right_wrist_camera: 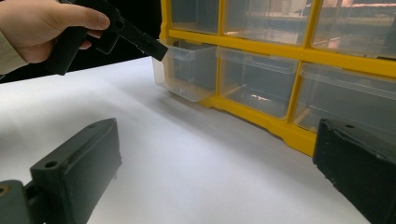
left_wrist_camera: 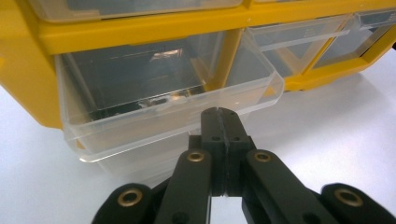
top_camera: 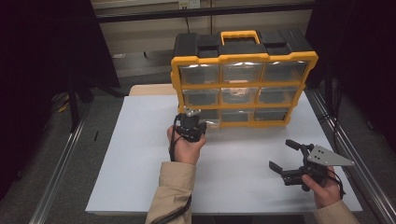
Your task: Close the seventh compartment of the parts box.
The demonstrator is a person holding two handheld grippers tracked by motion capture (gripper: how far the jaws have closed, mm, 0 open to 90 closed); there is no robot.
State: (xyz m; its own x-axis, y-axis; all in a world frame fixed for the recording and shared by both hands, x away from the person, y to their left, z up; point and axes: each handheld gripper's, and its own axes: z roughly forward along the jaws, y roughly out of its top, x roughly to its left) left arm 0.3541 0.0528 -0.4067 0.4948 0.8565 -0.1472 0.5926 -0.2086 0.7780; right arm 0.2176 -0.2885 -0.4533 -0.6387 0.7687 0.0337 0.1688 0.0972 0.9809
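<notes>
Left gripper at the pulled-out drawer

The left gripper (right_wrist_camera: 156, 49) touches the rim of the clear drawer (right_wrist_camera: 187, 74), which juts from the yellow cabinet (right_wrist_camera: 280, 128) on the white bench (right_wrist_camera: 187, 172). The right gripper (right_wrist_camera: 215, 168) hovers with its fingers (right_wrist_camera: 79, 163) wide apart.

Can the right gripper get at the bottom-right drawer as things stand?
Probably yes. The right gripper stands open over bare table, nothing between it and the bottom-right drawer. The left gripper is at the bottom-left drawer, off to the side.
</notes>
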